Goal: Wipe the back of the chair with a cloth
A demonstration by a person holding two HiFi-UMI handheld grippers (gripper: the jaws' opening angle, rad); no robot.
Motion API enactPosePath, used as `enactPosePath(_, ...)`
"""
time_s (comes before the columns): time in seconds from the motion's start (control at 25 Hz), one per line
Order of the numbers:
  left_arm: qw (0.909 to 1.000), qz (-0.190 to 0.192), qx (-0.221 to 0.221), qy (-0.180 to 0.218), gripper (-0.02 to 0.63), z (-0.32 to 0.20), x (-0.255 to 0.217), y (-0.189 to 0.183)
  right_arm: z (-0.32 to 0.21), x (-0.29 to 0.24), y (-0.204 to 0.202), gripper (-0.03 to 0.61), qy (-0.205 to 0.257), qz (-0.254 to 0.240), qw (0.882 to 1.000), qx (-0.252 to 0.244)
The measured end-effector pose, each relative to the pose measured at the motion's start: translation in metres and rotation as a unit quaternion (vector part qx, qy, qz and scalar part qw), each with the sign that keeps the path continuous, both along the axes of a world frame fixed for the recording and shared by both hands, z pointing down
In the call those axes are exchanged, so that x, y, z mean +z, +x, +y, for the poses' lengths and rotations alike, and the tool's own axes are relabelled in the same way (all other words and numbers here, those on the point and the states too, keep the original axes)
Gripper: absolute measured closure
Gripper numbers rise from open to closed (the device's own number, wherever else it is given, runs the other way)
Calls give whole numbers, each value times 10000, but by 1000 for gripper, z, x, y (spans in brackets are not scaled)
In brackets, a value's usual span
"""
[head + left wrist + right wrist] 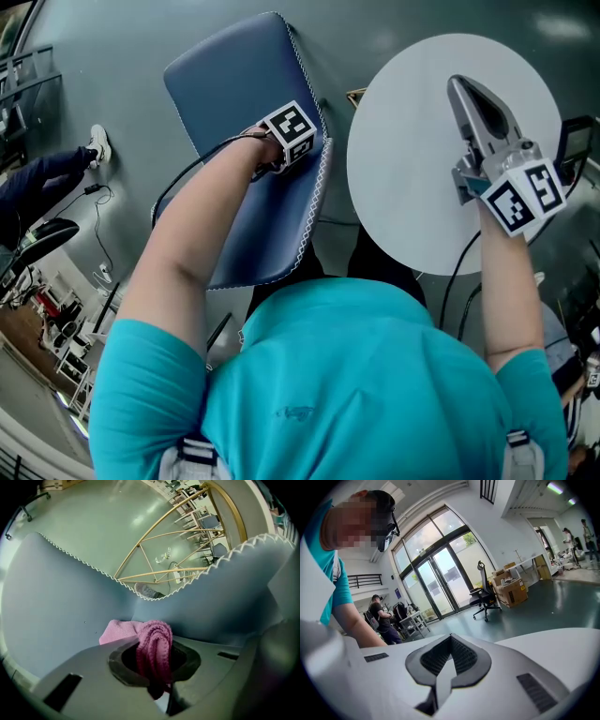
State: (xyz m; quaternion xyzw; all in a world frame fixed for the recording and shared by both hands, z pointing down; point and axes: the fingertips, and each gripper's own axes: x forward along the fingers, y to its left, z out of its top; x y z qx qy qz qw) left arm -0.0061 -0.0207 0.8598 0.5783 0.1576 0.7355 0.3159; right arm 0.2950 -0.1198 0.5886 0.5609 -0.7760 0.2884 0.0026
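- floor (112, 56): grey-green, glossy, seen beneath chair and table in the head view.
- chair (234, 112): blue upholstery, edges trimmed with white zigzag stitching; set to the left of the table. in the left gripper view its padded panels (61, 606) fill the frame ahead of the fingers, and a gold metal frame (154, 550) is seen past the stitched edge.
- table (412, 141): round, white top, just beside the chair's right edge.
- left gripper (286, 141): held against the chair near its right stitched edge, marker cube uppermost. its fingers (93, 677) are closed tight on the cloth.
- right gripper (473, 103): held over the table top, well apart from the chair. in the right gripper view the fingers (450, 660) are brought together at the tips, with nothing between them.
- cloth (153, 644): pink, knitted texture. a bunched fold is pinched between the left fingers and stands up out of them; a flatter part is spread just ahead and to the left, lying against the blue upholstery.
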Motion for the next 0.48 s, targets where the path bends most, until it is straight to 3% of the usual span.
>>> enactPosePath(0.28, 9999, 159, 5, 17, 555, 3, -10, 28, 12, -11, 13, 580, 51, 43, 10000, 49)
enactPosePath(0.48, 9966, 574, -562, -197, 555, 0, -7, 56, 17, -4, 21, 580, 13, 27, 9999, 124)
